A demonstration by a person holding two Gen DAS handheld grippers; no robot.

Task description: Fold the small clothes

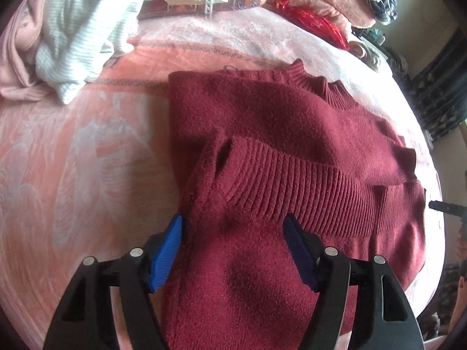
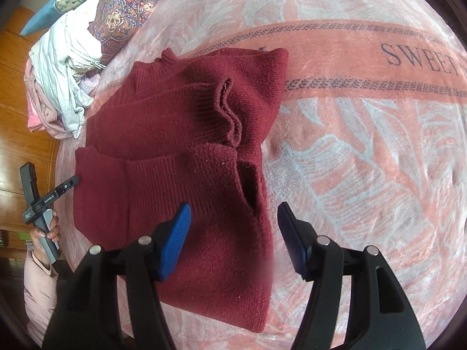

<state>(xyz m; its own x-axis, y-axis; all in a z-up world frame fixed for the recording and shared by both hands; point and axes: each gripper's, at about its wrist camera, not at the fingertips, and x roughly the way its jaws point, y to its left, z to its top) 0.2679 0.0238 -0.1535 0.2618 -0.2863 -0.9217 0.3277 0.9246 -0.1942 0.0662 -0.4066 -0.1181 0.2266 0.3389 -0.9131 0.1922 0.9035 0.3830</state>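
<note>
A dark red knitted sweater (image 1: 277,134) lies partly folded on the pink blanket, sleeves laid across the body, ribbed cuffs on top. It also shows in the right wrist view (image 2: 181,145). My left gripper (image 1: 233,224) is open and empty, its blue pads (image 1: 166,253) hovering over the sweater's near left edge. My right gripper (image 2: 233,213) is open and empty, over the sweater's near right edge beside a sleeve opening (image 2: 249,186). The left gripper (image 2: 68,182) also shows in the right wrist view at the sweater's far side, held by a hand.
A pink blanket (image 2: 364,145) with pale leaf patterns covers the bed. A pile of white and pink clothes (image 1: 67,43) lies at the back left. Patterned cushions (image 2: 122,8) and a red item (image 1: 315,23) lie at the head. Wooden floor (image 2: 17,93) lies beyond the edge.
</note>
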